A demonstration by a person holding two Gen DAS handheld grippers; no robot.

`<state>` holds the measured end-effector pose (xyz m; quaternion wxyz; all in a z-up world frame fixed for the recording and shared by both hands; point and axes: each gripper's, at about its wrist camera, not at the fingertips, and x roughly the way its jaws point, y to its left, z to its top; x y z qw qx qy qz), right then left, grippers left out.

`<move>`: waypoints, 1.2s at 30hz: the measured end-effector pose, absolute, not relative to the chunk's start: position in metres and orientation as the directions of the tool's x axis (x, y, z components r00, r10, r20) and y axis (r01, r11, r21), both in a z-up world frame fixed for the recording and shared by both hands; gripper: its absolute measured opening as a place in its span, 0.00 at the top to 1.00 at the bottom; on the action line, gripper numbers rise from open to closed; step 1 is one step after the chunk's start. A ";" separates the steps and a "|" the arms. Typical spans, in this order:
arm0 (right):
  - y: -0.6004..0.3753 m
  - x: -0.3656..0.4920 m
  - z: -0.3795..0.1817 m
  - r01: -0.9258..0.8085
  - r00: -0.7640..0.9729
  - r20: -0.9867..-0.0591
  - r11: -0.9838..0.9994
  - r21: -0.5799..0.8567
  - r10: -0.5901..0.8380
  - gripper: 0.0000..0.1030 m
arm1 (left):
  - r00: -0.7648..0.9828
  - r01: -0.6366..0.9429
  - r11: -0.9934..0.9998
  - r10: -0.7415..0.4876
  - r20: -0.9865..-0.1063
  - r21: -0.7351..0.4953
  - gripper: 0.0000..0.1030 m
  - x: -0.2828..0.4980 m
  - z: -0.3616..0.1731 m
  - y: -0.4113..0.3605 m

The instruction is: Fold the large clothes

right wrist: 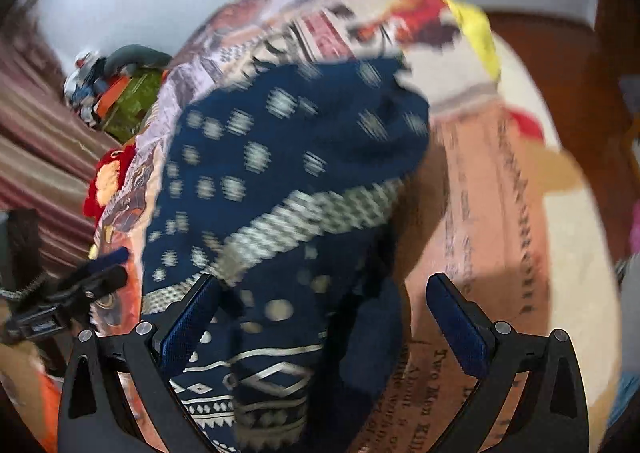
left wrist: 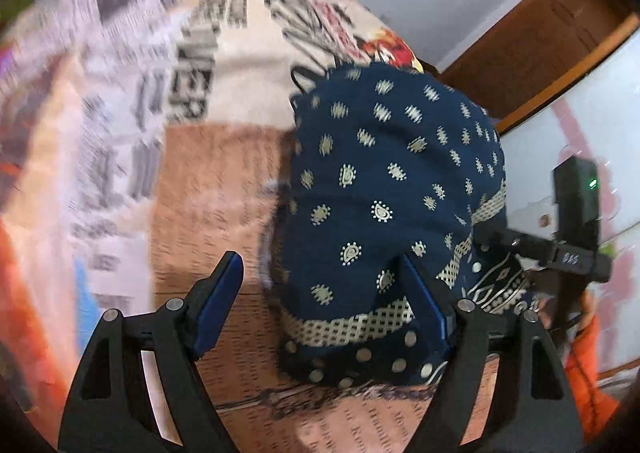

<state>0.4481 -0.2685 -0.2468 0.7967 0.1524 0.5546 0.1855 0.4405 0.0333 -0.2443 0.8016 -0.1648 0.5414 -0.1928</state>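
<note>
Navy cotton garment (left wrist: pixel 384 181) with small cream motifs and a cream lattice border lies bunched on the newspaper-print bedsheet (left wrist: pixel 224 173), filling the centre and lower right of my left-wrist frame. My left gripper (left wrist: pixel 324 305) stands wide open, holding nothing: its right blue pad sits against the garment's border hem, while its left pad hangs over bare sheet. My right gripper (right wrist: pixel 324 317) is open as well, with the same garment (right wrist: pixel 280 181) spilling between its fingers from the centre of that frame down to the lower edge; the left pad touches the cloth and the right pad stands clear over the sheet.

I judge the bundle's long axis to run away from both grippers, up the frame, so the hem nearest me is what any next grasp depends on. Neither hand looks clearly nearer, since both already meet the fabric.

Print on the sheet (right wrist: pixel 480 213) reads "Two Men" at lower right of the right-wrist frame; the remaining lines are too blurred to read.
</note>
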 end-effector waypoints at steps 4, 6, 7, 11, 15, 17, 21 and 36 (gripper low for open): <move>-0.267 0.455 -0.263 -0.141 0.263 -0.817 0.858 0.493 0.513 0.00 | 0.256 0.076 0.765 -0.635 -0.729 -0.639 0.19 0.455 -0.269 0.036; -0.262 0.457 -0.264 -0.176 0.260 -0.812 0.852 0.493 0.523 0.00 | 0.244 0.069 0.732 -0.671 -0.700 -0.678 0.18 0.460 -0.275 0.037; -0.260 0.459 -0.264 -0.191 0.258 -0.808 0.848 0.494 0.529 0.00 | 0.245 0.070 0.703 -0.699 -0.671 -0.707 0.18 0.462 -0.276 0.039; -0.251 0.465 -0.271 -0.220 0.225 -0.774 0.805 0.552 0.592 0.00 | 0.300 0.088 0.673 -0.721 -0.624 -0.735 0.17 0.463 -0.266 0.049; -0.246 0.469 -0.278 -0.222 0.206 -0.747 0.774 0.593 0.632 0.00 | 0.312 0.121 0.676 -0.721 -0.619 -0.727 0.17 0.470 -0.255 0.046; -0.244 0.471 -0.280 -0.225 0.204 -0.738 0.765 0.604 0.643 0.00 | 0.289 0.117 0.685 -0.716 -0.636 -0.719 0.16 0.478 -0.261 0.040; -0.241 0.474 -0.283 -0.232 0.210 -0.729 0.757 0.610 0.652 0.00 | 0.250 0.079 0.685 -0.717 -0.651 -0.724 0.05 0.493 -0.283 0.028; -0.233 0.478 -0.279 -0.251 0.267 -0.696 0.746 0.617 0.666 0.35 | 0.255 0.060 0.660 -0.735 -0.628 -0.748 0.16 0.490 -0.298 0.032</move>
